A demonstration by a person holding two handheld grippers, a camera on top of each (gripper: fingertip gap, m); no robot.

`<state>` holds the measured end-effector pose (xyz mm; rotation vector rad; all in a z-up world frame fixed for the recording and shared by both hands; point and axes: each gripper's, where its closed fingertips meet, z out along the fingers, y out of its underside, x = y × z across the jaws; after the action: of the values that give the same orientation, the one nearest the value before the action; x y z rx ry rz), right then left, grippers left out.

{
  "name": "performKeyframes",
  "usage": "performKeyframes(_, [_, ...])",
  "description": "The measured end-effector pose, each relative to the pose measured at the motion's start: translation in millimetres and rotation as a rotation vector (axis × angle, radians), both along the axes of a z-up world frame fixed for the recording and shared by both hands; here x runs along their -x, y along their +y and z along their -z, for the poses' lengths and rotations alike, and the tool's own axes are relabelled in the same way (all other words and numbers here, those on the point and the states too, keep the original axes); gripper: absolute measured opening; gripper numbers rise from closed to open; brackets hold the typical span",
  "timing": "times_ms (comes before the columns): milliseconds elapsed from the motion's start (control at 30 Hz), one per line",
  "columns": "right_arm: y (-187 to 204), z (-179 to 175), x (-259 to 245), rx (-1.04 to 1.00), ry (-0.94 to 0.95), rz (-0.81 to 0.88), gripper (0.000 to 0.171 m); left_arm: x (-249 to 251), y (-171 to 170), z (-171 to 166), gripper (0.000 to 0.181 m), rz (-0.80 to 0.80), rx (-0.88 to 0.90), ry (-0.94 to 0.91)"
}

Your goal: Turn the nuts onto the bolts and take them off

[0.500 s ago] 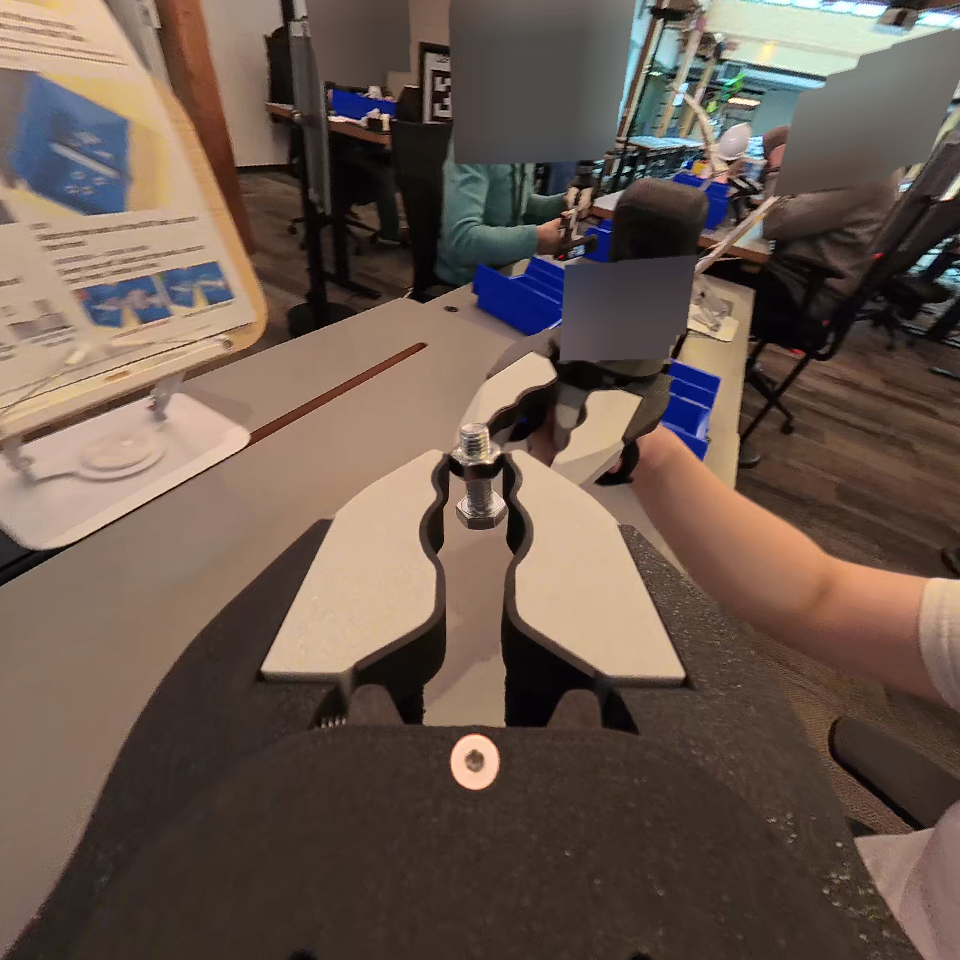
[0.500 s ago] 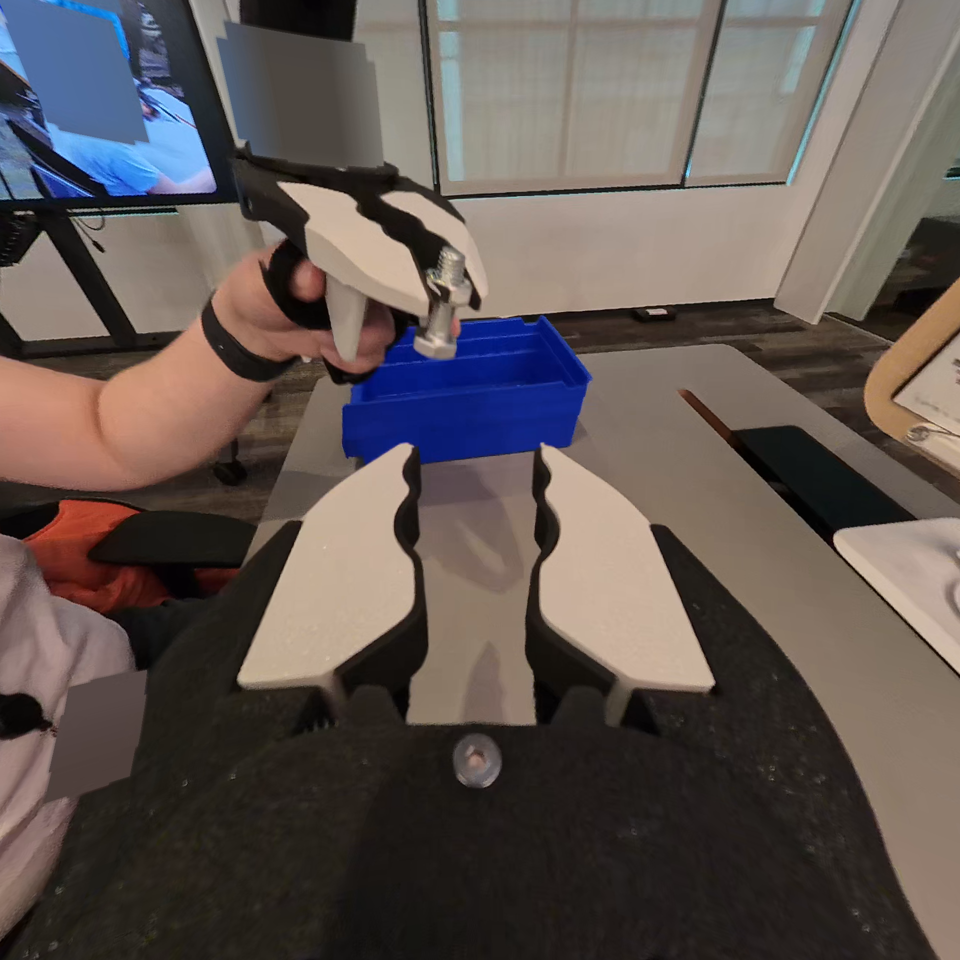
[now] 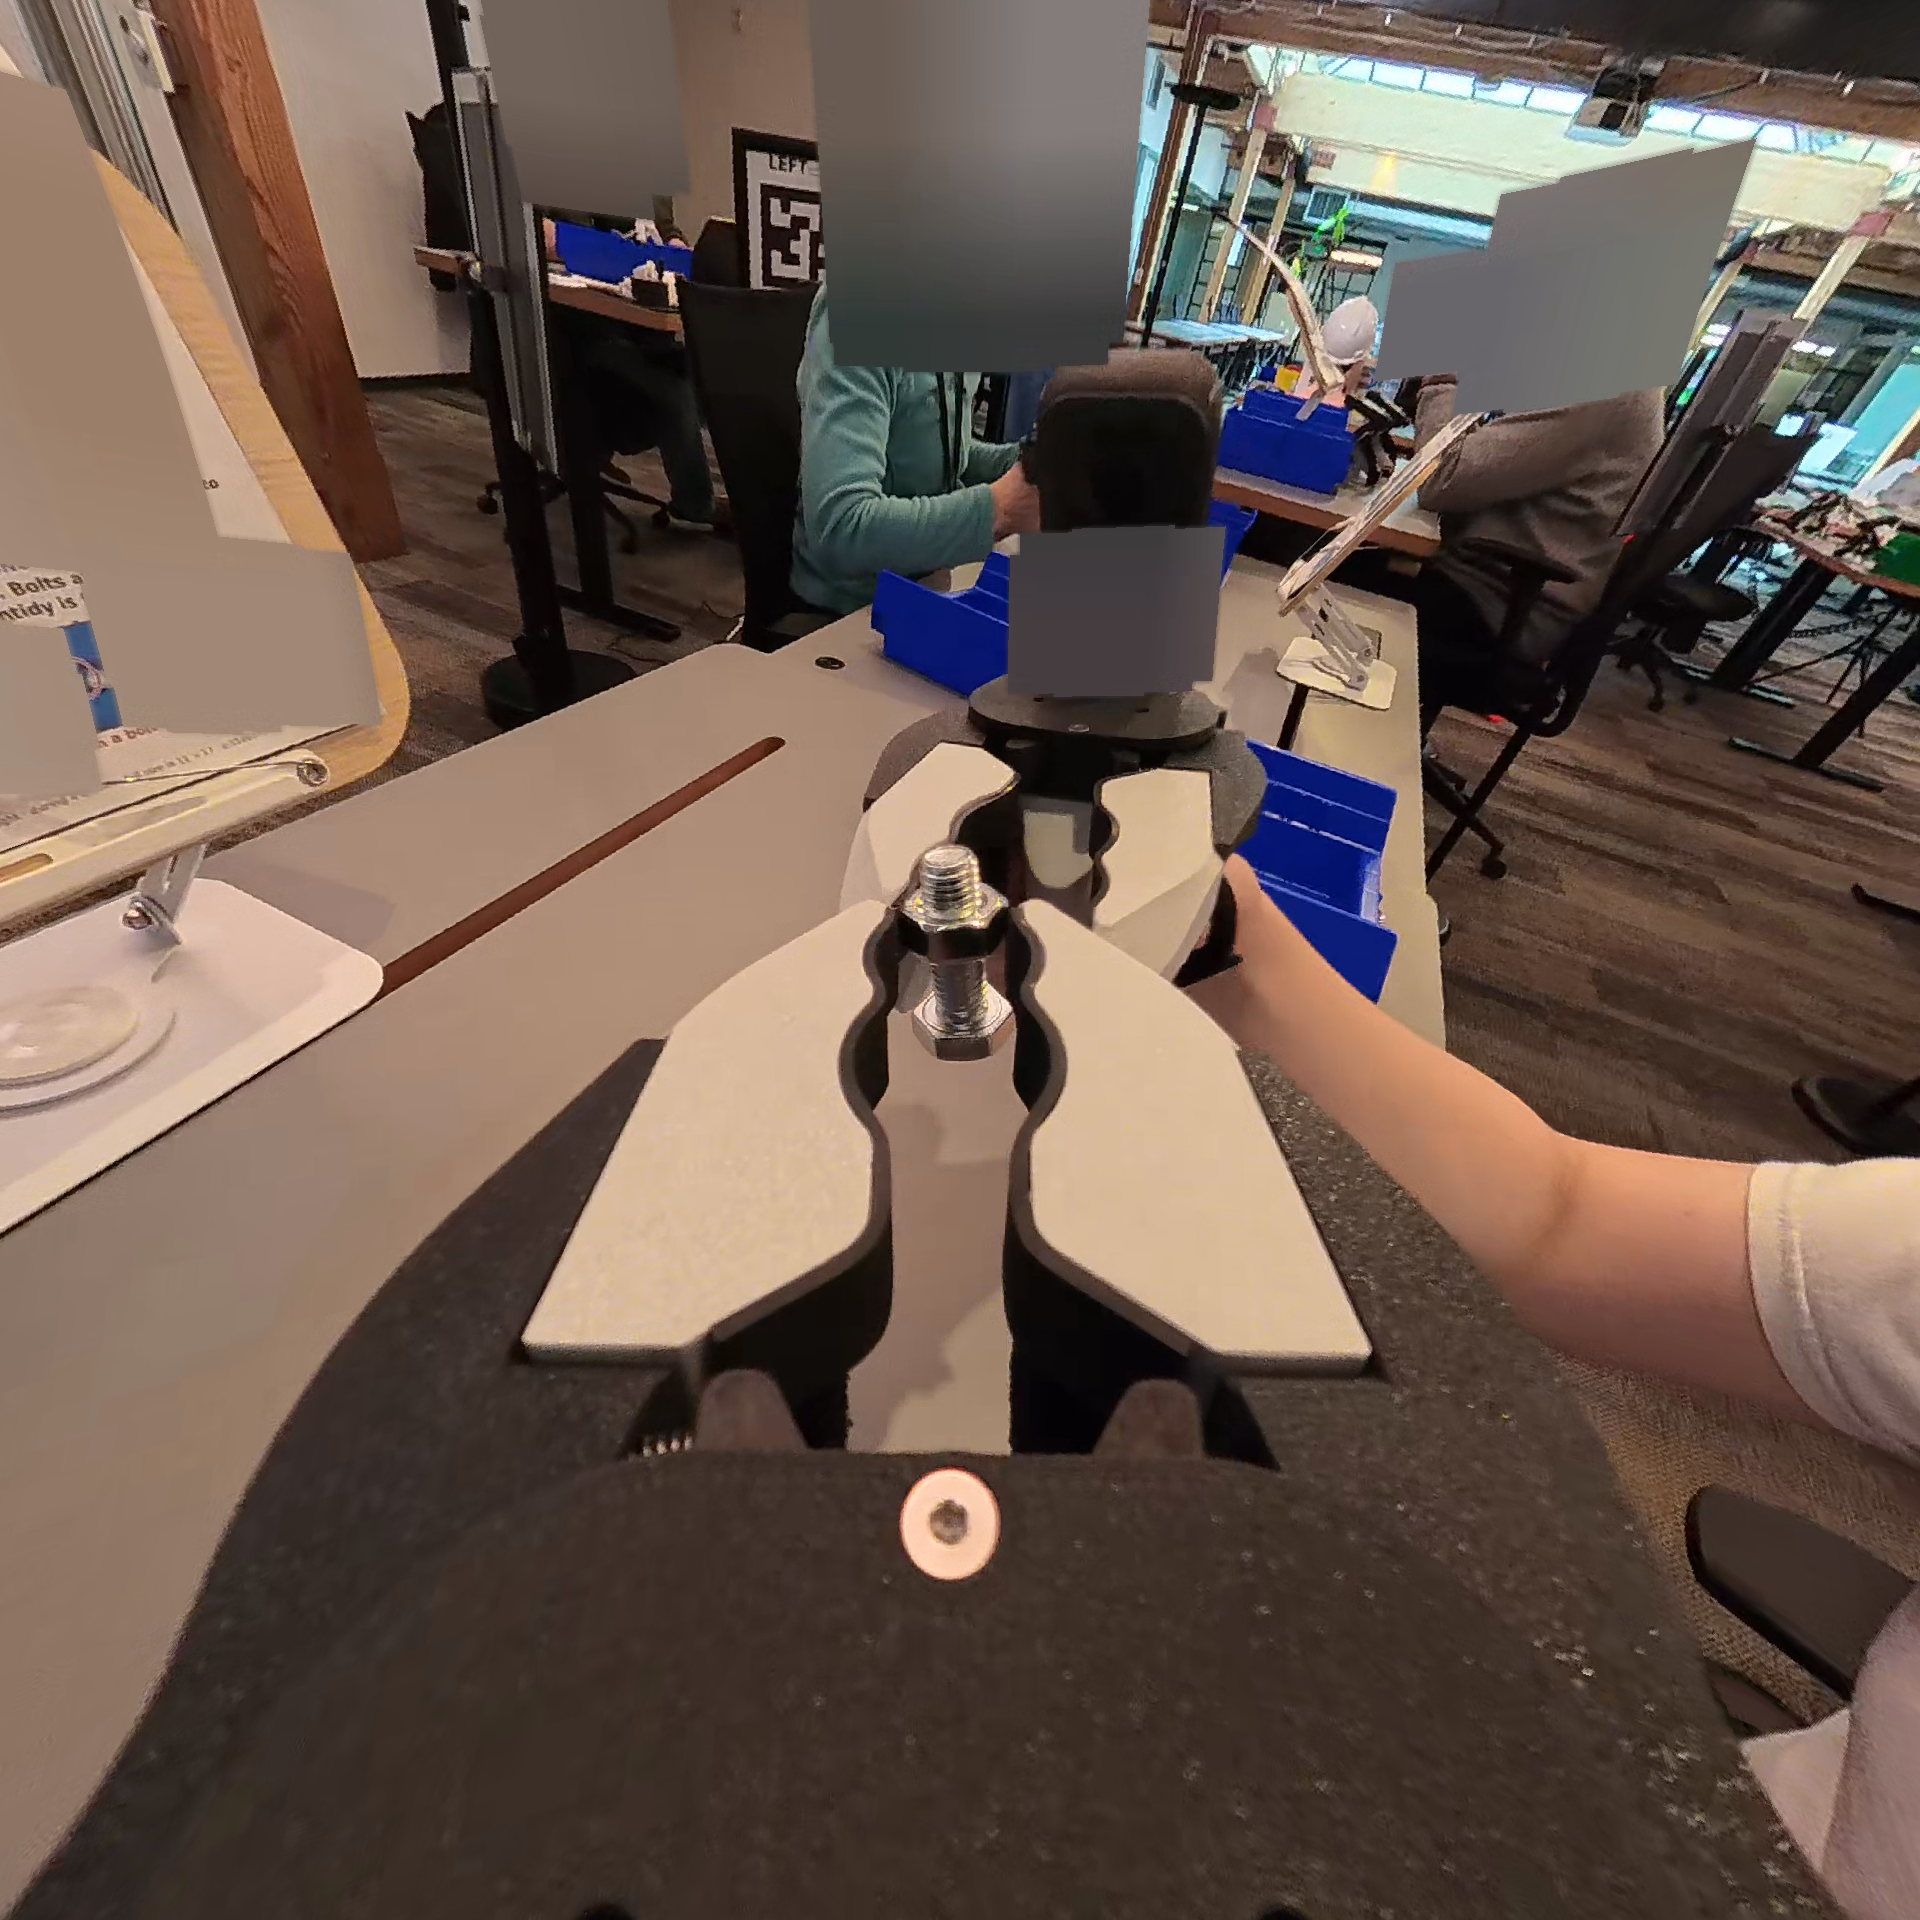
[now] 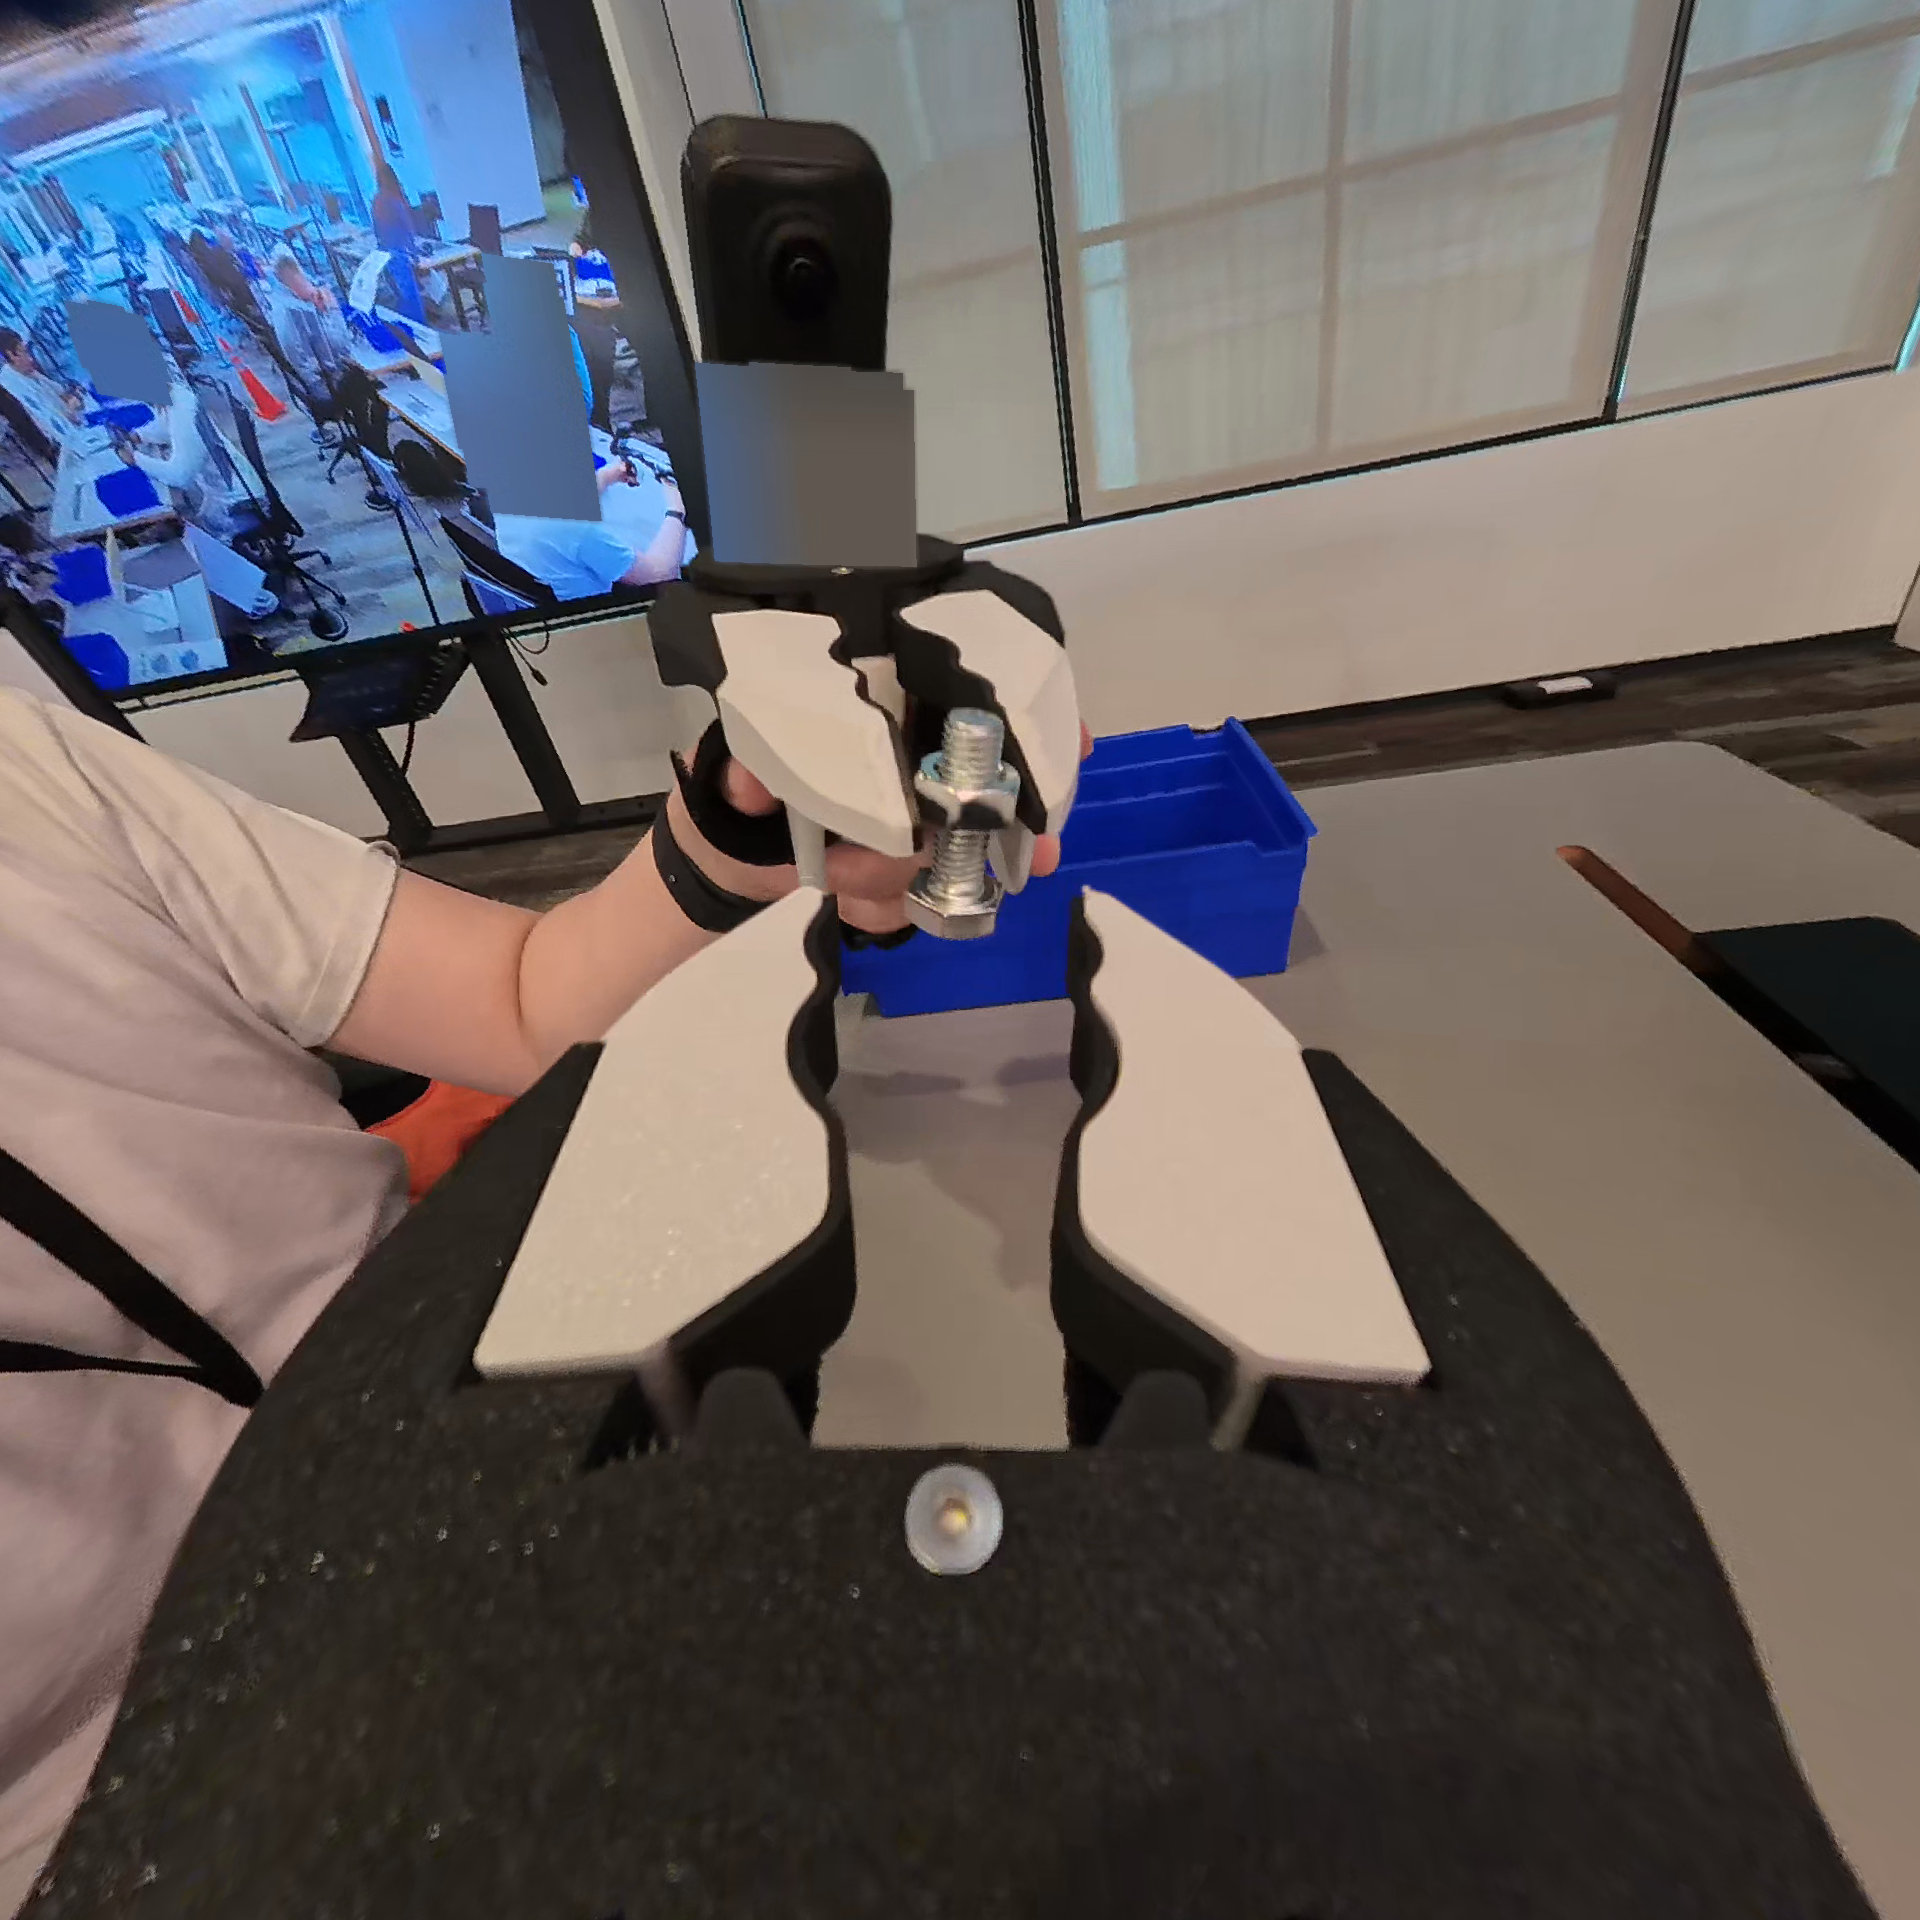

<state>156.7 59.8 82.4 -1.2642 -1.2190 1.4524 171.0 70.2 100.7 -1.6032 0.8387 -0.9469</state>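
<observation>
My left gripper is shut on a silver hex nut threaded on a bolt. The bolt hangs upright above the grey table, threaded end up and hex head down. In the right wrist view the left gripper holds the nut and bolt straight ahead. My right gripper is open and empty, and its fingertips flank the bolt's head without touching it. It also shows in the left wrist view, just behind the bolt.
A blue bin stands on the table behind the bolt and shows in the left wrist view. An instruction board on a white stand is at the left. A black pad lies at the right. People sit at the desks beyond. The grippers are tip to tip, or close to it.
The two grippers have come together. The left gripper with nut and bolt now faces the right one, with the bolt head between the right gripper's open fingertips. The left grip is unchanged.
</observation>
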Motion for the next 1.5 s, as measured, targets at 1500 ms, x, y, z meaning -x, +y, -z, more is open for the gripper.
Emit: performKeyframes(1500, [-18.5, -20.8, -4.3, -0.118, 0.094, -0.022, 0.019, -9.0, -24.7, -22.0, 0.019, 0.292, -0.153, -0.203])
